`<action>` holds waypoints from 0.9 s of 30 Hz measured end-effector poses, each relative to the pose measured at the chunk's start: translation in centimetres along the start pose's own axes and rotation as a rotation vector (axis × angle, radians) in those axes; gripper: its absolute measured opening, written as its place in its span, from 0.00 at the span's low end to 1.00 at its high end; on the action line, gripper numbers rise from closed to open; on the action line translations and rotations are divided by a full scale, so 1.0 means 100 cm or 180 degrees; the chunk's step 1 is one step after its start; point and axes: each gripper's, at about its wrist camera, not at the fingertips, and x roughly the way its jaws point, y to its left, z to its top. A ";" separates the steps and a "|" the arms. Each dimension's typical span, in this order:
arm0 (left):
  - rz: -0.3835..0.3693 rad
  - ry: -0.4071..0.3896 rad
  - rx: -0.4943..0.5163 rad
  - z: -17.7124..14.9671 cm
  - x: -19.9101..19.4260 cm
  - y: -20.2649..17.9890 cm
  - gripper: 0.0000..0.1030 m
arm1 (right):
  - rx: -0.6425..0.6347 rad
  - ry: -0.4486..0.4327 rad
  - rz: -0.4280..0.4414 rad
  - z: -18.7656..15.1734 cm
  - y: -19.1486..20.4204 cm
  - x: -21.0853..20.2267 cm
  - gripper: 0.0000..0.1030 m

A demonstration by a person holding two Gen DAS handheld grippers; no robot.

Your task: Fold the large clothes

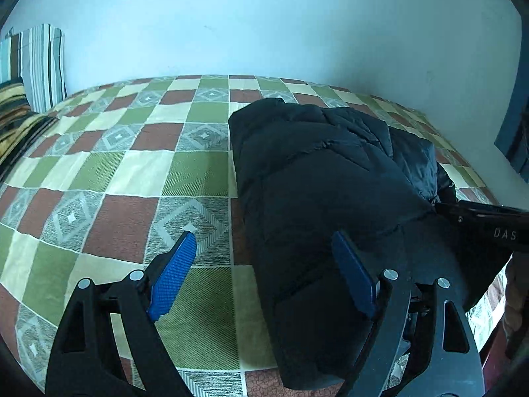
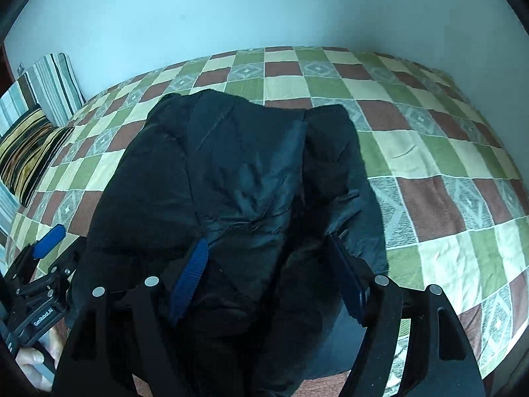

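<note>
On the checked bed (image 1: 132, 172), toward 3 o'clock from the left claw (image 1: 261, 274), lies the black jacket (image 2: 231, 172), already folded into a compact bundle (sleeves tucked). Left claw released; right claw (image 2: 267, 274) released above it. Only tidying appears left.

Two pieces of lettering show. In the left wrist view, pale capitals "D A S" stand on the black body of the right gripper (image 1: 489, 228) at about 3 o'clock. In the right wrist view, small white print, seemingly "GenRobot.AI" but too small to be sure, runs along the left gripper (image 2: 43, 317) at about 8 o'clock.
</note>
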 end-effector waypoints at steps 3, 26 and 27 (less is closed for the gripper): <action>-0.0047 0.0025 -0.0050 0.000 0.006 0.004 0.82 | -0.0046 0.0054 0.0035 -0.002 0.005 0.005 0.63; -0.0181 0.0446 0.0281 0.009 0.052 -0.051 0.82 | 0.0183 0.0411 -0.0155 -0.032 -0.057 0.062 0.01; -0.0128 0.0447 0.0325 0.008 0.055 -0.055 0.82 | 0.0215 0.0414 -0.0112 -0.031 -0.060 0.062 0.01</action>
